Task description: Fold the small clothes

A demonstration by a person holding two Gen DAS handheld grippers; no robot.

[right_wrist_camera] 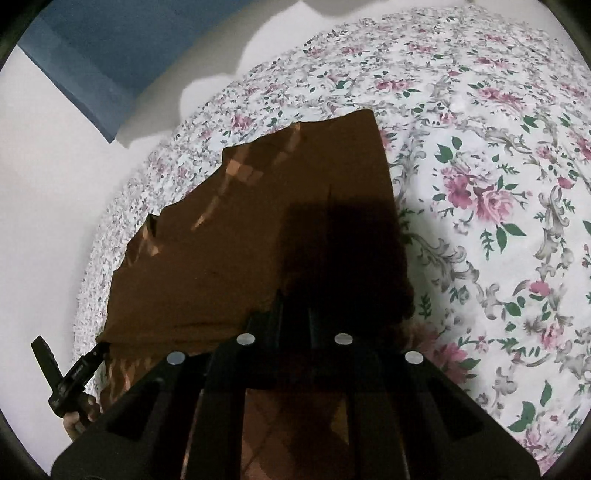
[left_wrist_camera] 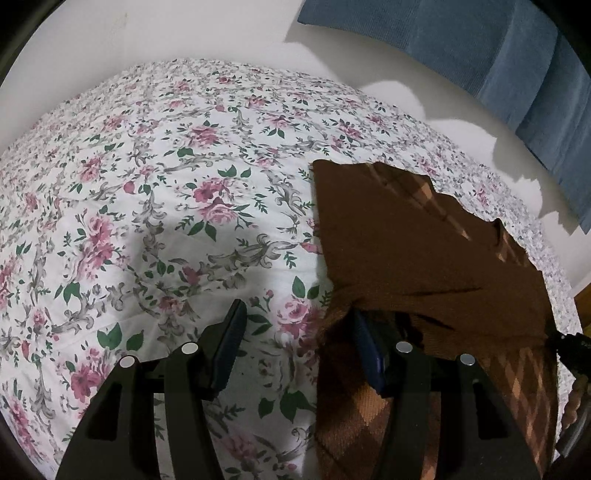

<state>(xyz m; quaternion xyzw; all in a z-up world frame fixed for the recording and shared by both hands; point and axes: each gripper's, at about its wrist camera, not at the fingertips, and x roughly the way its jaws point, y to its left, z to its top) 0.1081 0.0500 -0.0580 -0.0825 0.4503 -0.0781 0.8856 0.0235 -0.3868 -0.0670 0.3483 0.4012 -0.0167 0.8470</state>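
Right wrist view: right gripper (right_wrist_camera: 295, 314) pressed together, pinching near edge of brown garment (right_wrist_camera: 258, 229).
Left gripper (left_wrist_camera: 295, 332): spread, one finger tucked under cloth, nothing pinched.
Garment place: on flowered bedspread (left_wrist_camera: 147, 184), toward far edge.
Advice: lift evenly, keep edge taut.

A bed with a white floral sheet (left_wrist_camera: 155, 206) of pink roses and green leaves stands against a plain white wall (left_wrist_camera: 207, 29), on which a blue curtain (left_wrist_camera: 480, 48) hangs and throws a scalloped shadow (left_wrist_camera: 391, 92) just above the bed's far edge.
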